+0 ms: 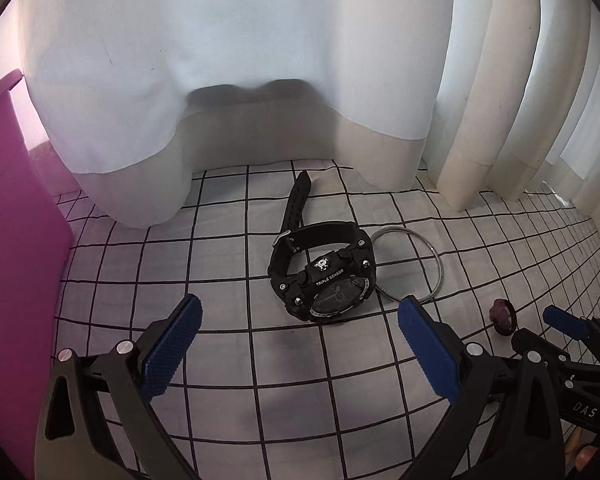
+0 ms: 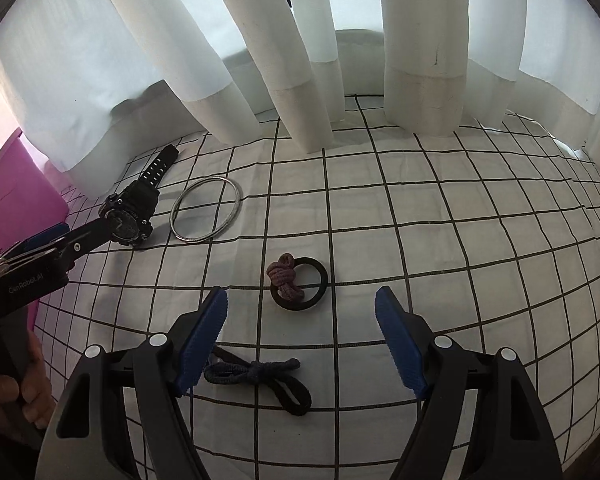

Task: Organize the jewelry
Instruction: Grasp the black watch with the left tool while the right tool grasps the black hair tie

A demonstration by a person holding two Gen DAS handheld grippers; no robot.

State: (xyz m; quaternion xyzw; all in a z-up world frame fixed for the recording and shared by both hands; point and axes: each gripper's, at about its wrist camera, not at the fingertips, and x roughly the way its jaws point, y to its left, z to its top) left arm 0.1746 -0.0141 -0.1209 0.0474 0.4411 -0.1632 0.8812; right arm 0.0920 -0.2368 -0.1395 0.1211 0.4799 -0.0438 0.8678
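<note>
This is looking like a home, probably a bedroom or a window corner. Long white curtains [image 2: 292, 60] are hanging in deep folds and resting on a soft surface, with daylight glowing through them. A white cloth with a black grid [image 2: 440, 240] is covering that surface and wrinkling like bedding, though the fisheye view is making that hard to confirm. A pink box [image 1: 16, 264] is standing at the left edge.

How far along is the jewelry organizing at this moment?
Nothing looks sorted yet. The black watch, silver bangle, ring hair tie and dark hair tie all lie loose on the checked cloth. Both the left hand-held gripper and the right hand-held gripper are open and empty. All pieces remain; the pink box stands at the left.
</note>
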